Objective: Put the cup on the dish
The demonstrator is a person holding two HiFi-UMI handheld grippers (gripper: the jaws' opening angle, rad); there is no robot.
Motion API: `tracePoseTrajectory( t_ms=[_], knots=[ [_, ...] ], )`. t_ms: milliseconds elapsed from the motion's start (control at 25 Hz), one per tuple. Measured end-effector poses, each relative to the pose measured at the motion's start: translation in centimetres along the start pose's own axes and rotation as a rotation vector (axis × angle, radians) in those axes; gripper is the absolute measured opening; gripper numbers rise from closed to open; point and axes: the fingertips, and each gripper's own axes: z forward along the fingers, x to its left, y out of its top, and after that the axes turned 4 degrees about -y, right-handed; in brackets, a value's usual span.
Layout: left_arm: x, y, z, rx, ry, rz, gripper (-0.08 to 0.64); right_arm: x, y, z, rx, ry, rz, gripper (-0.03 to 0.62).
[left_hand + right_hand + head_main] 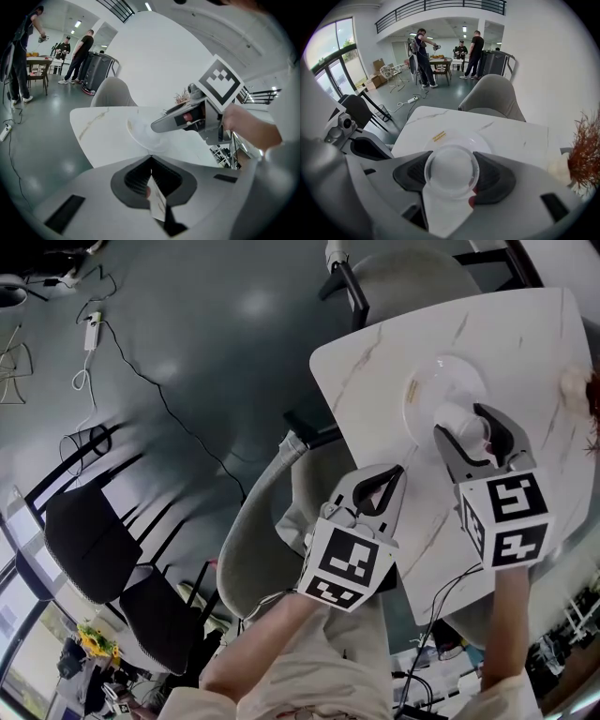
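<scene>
- The left tool (pixel 151 160) hangs nearest the person, off the near edge of the tabletop (pixel 375 381). Its jaws are pressed together on nothing, and it has no part in this step.
- The right tool (pixel 452 179) is just ahead, with its jaws clamped on either side of a clear plastic cup (pixel 451 164). Its round rim faces that tool's camera.
- The clear dish (pixel 485 140) lies directly beyond the cup on the white marbled surface. A small yellow sticker (pixel 439 136) shows through the dish.
- I judge the carry to be nearly done — the cup is lined up over the dish, so this is the placing step.
- The next move calls for lowering the cup straight down until its base sits flat. The jaws should then part gently, because so light a cup could tip or cling to a pad.
- The right gripper view shows the grip and the sticker but gives no sense of height.
- The head view places the cup over the dish's near side.
- The left gripper view shows the right tool side-on above the dish. The cup is hard to pick out there, so I cannot tell whether cup and dish touch.
- A grey chair (pixel 492 98) stands behind the tabletop, a dried reddish plant (pixel 586 150) sits at its right edge, and people stand far back in the hall.
</scene>
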Motion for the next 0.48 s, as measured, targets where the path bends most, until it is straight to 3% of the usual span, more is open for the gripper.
tracePoseTrajectory(
  t_ms=[360, 480],
  knots=[
    [0.6, -0.7, 1.9, 0.036, 0.007, -0.007, 0.004, 0.0, 0.2, 0.4, 0.013, 0.012, -0.001, 0.268],
    [0.8, -0.6, 1.9, 0.027, 0.002, -0.044, 0.005, 0.1, 0.2, 0.6, 0.015, 0.026, 0.004, 0.268]
  ],
)
